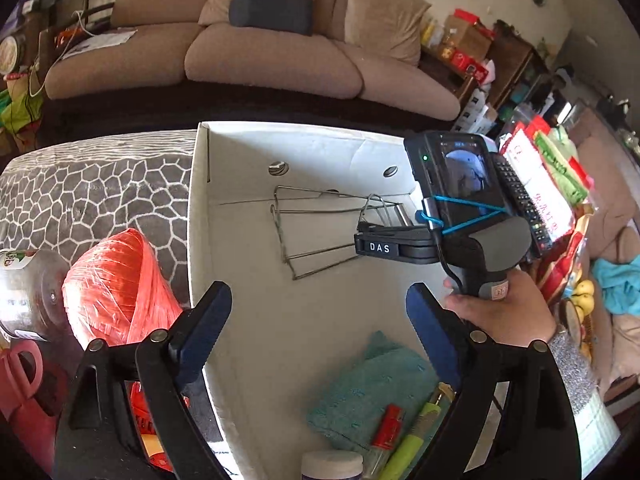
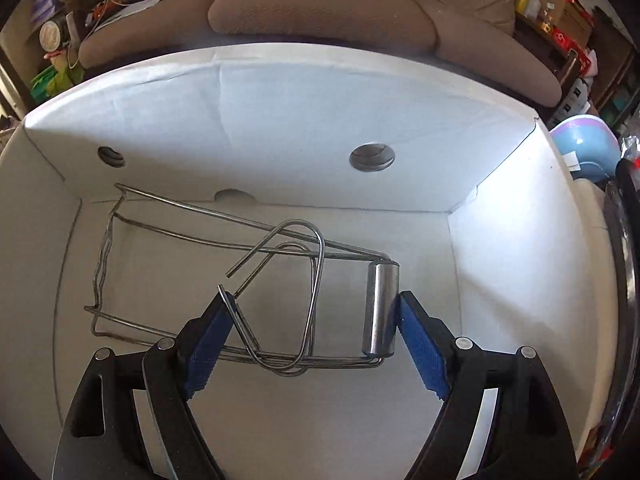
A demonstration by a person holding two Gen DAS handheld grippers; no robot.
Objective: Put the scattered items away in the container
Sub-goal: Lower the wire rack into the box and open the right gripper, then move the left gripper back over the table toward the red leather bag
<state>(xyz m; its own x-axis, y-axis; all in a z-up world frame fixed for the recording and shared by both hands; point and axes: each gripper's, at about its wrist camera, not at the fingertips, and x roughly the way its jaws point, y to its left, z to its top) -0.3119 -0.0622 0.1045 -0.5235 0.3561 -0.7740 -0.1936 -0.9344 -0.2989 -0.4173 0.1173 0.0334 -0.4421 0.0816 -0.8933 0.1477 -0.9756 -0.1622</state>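
A white cardboard box (image 1: pixel 280 312) stands on a patterned table; it fills the right wrist view (image 2: pixel 280 112). A wire metal clamp with a steel roller handle (image 2: pixel 382 308) lies on the box floor; it also shows in the left wrist view (image 1: pixel 320 232). My right gripper (image 2: pixel 316 316) is open inside the box, its fingers on either side of the clamp's handle end, pads touching or nearly touching it. My left gripper (image 1: pixel 320 300) is open and empty above the box's near left wall. A teal cloth (image 1: pixel 372 384), a red lighter (image 1: pixel 386 426) and a green pen (image 1: pixel 416 436) lie in the box.
A red twine roll (image 1: pixel 120 292), a glass jar (image 1: pixel 28 292) and pink scissors (image 1: pixel 20 368) sit left of the box on the table. Snack packets and a remote (image 1: pixel 520 200) lie to the right. A sofa (image 1: pixel 260 52) stands behind.
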